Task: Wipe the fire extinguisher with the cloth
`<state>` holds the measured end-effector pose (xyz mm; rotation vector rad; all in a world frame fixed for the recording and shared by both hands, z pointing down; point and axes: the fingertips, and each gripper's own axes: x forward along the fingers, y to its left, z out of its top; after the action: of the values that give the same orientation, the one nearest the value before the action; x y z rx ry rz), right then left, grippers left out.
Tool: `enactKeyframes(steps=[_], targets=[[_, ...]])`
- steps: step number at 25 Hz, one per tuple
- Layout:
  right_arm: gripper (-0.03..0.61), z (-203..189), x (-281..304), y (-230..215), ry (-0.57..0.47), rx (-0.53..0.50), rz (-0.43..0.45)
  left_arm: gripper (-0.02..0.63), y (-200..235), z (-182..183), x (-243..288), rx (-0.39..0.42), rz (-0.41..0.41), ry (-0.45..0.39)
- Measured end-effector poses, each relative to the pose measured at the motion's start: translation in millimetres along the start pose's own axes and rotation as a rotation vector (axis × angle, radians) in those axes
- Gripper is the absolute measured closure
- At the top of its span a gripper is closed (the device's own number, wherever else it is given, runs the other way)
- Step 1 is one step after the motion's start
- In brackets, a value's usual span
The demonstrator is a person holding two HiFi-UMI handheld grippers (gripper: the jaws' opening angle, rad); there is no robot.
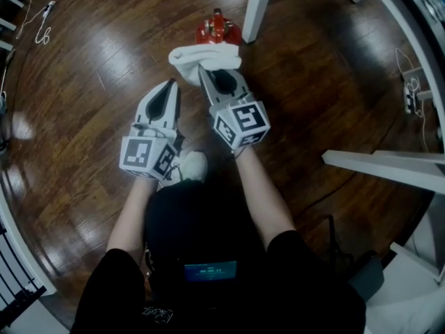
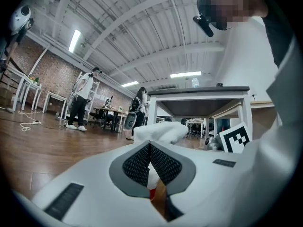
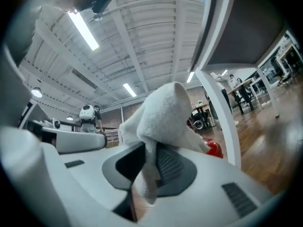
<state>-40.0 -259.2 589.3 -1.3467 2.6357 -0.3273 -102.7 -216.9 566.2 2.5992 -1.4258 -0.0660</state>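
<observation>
Seen from above, a red fire extinguisher [image 1: 217, 29] stands on the dark wood floor [image 1: 90, 82], just beside a white desk leg [image 1: 256, 9] on its right. The right gripper [image 1: 207, 74] has its fingers [image 3: 176, 167] clenched on a white cloth [image 1: 205, 56], held close against the extinguisher; whether they touch is unclear. The left gripper [image 1: 172, 84] hangs alongside, fingers [image 2: 136, 167] pressed together on nothing. Open floor spreads to the left, with cables [image 1: 42, 23] lying well away. A white rail [image 1: 382, 164] crosses at the right.

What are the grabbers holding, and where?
The right gripper pinches the white cloth by a bunched fold; the left gripper is shut on nothing.
</observation>
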Motion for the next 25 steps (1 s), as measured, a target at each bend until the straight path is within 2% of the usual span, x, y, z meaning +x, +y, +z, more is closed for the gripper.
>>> enactKeyframes(steps=[5,9,16,21,25], targets=[[0.5,-24,26,-12,0.031,0.068,-0.056,0.614,7,0,-4,-0.006,0.014,-0.002],[0.5,-55,40,-26,0.104,0.055,-0.096,0.614,12,-2,-3,-0.014,0.015,0.001],[0.5,-106,48,-43,0.197,0.113,-0.138,0.614,20,-4,0,-0.033,0.019,0.001],[0.5,-182,41,-66,0.344,0.21,-0.192,0.614,25,-10,3,-0.025,0.017,0.008],[0.5,-236,28,-87,0.476,0.221,-0.228,0.614,27,-12,5,-0.031,0.015,0.021]])
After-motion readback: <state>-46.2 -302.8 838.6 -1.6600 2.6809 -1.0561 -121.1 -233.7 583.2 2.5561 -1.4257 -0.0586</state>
